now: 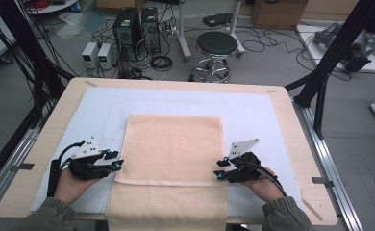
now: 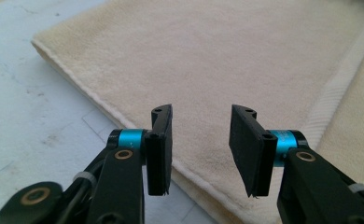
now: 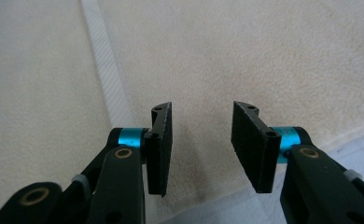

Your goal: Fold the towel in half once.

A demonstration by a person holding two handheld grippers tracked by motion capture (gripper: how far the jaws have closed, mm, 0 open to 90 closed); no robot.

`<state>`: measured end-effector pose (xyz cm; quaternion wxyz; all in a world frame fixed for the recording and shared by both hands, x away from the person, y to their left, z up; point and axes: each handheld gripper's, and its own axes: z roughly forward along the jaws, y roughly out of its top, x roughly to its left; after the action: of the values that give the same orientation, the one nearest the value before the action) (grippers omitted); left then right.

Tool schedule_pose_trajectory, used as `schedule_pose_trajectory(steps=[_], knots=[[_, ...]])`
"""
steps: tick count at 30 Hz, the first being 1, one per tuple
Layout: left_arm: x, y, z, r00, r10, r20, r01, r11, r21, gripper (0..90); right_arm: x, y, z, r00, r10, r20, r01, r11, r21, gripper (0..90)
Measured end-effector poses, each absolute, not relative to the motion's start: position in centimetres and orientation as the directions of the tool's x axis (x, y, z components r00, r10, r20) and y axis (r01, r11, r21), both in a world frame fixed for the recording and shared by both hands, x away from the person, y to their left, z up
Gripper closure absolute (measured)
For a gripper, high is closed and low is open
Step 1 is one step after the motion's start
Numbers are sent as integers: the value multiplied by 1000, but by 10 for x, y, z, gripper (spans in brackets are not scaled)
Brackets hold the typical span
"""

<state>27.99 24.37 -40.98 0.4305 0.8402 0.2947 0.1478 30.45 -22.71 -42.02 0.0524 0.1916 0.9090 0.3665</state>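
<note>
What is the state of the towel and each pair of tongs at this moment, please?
Towel: folded over, flat on the table, near end hanging off the edge.
Left tongs: open, empty, at the towel's left edge.
Right tongs: open, empty, at the towel's right edge.

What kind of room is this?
Probably a lab or workshop: computer towers and tangled cables sit on the floor beyond the table, beside a round stool.

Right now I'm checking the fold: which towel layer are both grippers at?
The folded-over top layer, at its near side corners; the bottom layer hangs over the table's near edge.
</note>
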Motion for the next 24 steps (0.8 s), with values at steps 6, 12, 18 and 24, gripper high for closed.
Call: schedule_pose_trajectory(steps=[6, 12, 18, 24], knots=[[279, 223, -429, 827, 563, -3, 367, -535, 761, 525, 302, -222, -433, -915, 402, 27, 313, 667, 676, 618], [277, 218, -438, 827, 561, 19, 358, -553, 752, 694, 300, -220, -433, -913, 407, 19, 310, 665, 680, 751], [275, 215, -435, 816, 577, 31, 365, -556, 747, 824, 299, -221, -432, -910, 413, 25, 315, 652, 690, 826], [275, 220, -424, 809, 588, 16, 368, -528, 765, 842, 300, -226, -423, -912, 407, 42, 310, 621, 720, 840]])
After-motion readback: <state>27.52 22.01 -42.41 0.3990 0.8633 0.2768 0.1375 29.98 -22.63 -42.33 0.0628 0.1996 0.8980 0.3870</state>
